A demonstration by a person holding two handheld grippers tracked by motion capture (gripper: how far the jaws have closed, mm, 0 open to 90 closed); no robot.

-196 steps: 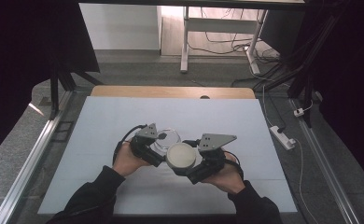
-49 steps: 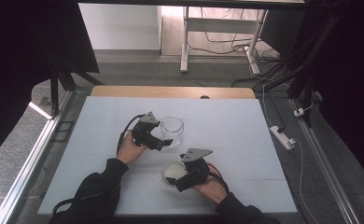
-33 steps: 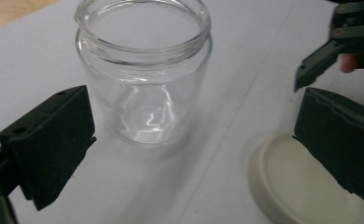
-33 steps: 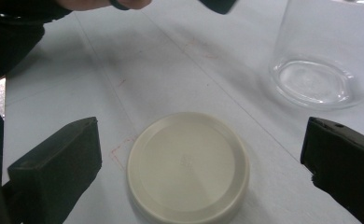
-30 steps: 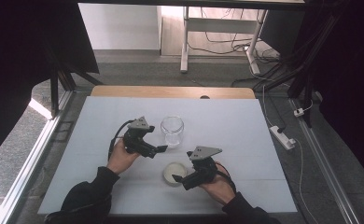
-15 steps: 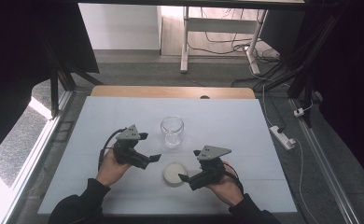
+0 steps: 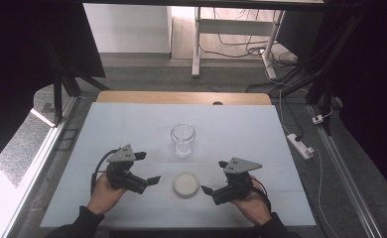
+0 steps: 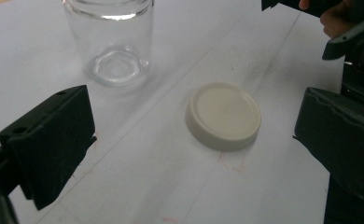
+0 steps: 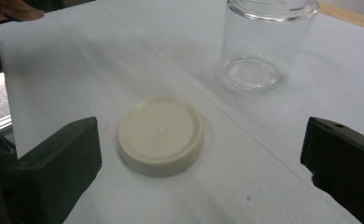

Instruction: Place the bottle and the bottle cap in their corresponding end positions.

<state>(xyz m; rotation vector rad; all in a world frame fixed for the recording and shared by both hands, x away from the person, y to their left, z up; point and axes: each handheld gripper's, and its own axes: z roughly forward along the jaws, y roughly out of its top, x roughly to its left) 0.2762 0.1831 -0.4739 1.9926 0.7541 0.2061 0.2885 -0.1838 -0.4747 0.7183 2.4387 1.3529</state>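
We hold the left gripper (image 7: 147,168) and the right gripper (image 7: 214,176) spread wide, grasping nothing. The cream lid (image 7: 186,183) lies flat at lower centre of the high view, between both, touching neither. The lidless glass jar (image 7: 183,140) stands upright above it.

I am seeing the round cream plastic lid (image 7: 186,183) lying flat on the pale blue table top (image 7: 251,129), between my left gripper (image 7: 149,168) and my right gripper (image 7: 213,177), touching neither. The clear glass jar (image 7: 182,140) is standing upright just behind the lid, farther from me, toward the table's middle.
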